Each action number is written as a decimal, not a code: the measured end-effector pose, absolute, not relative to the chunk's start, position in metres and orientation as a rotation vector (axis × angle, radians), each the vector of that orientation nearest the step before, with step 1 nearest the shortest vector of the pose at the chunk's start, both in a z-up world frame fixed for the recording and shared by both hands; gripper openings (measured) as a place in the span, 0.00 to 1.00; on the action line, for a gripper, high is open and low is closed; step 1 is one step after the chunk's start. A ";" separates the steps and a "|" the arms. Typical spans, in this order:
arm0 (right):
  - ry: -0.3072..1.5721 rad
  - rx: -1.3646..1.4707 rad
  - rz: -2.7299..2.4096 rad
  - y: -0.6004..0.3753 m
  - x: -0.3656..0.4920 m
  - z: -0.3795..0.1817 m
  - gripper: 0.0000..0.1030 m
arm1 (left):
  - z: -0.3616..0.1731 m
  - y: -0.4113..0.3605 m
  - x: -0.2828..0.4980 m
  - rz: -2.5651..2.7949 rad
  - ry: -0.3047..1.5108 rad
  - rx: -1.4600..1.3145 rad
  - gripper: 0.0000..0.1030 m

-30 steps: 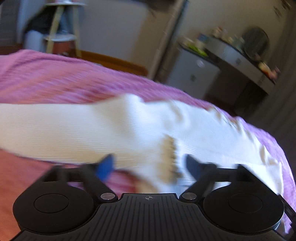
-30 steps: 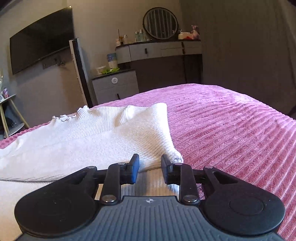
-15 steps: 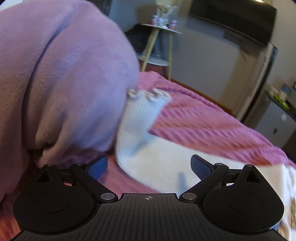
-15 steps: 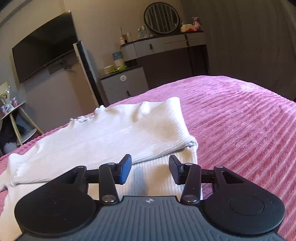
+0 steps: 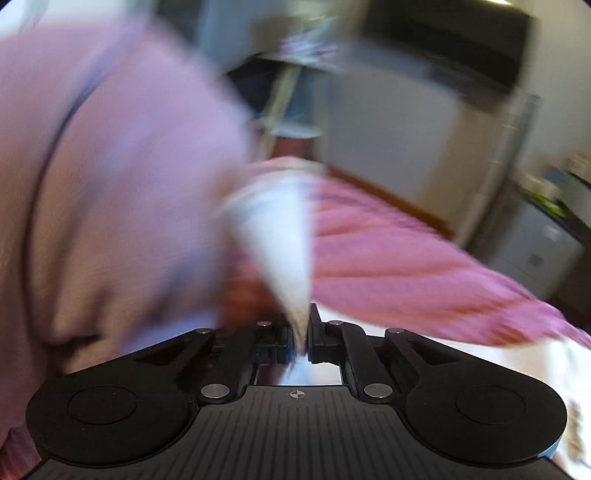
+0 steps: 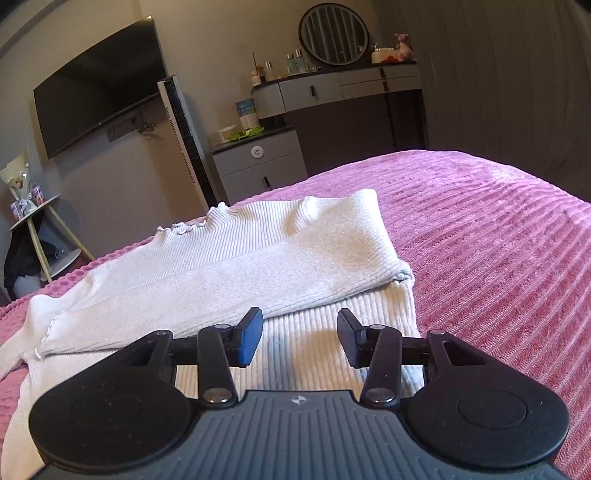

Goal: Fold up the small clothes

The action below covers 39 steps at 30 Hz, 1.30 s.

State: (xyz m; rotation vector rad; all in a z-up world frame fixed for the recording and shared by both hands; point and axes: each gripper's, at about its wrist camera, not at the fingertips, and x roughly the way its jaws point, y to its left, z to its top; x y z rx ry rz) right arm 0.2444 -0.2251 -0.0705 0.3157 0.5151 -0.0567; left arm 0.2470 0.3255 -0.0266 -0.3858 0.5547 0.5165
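White ribbed sweater (image 6: 236,266), lying on the pink ribbed bedspread (image 6: 498,236) of a bed, with one sleeve (image 6: 207,291) folded across the body so that its cuff ends near the left edge of the right wrist view; the frilled collar (image 6: 184,225) points toward the far wall. Right claw (image 6: 300,334): released, jaws apart, poised over the near hem of the sweater with nothing between the pads. Left claw (image 5: 303,332): clenched on a strip of white knit, the other sleeve (image 5: 280,243), which rises from the jaws in a narrow cone; its jaws have just been closing, with the fabric caught between them. The left wrist view is heavily blurred. A lilac fleece mass (image 5: 110,184), either a person's clothing or bedding, fills the left half of that view, just beside the pinched sleeve. Background, right wrist view: wall-mounted television (image 6: 99,81), grey drawer unit (image 6: 258,166), dressing table (image 6: 340,85) bearing a round mirror (image 6: 334,33) and small bottles, and a small side table (image 6: 40,210) on light legs at the left.
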 end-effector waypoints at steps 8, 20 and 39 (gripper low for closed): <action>0.504 0.344 -0.031 -0.220 0.240 -0.064 0.43 | 0.015 0.130 0.272 -0.023 0.575 -0.300 0.36; 0.573 0.482 0.315 -0.174 0.242 -0.057 0.43 | -0.041 0.114 0.190 0.277 0.663 -0.177 0.79; 0.570 0.223 0.346 -0.100 0.271 -0.023 0.07 | -0.067 0.147 0.192 0.277 0.644 -0.329 0.88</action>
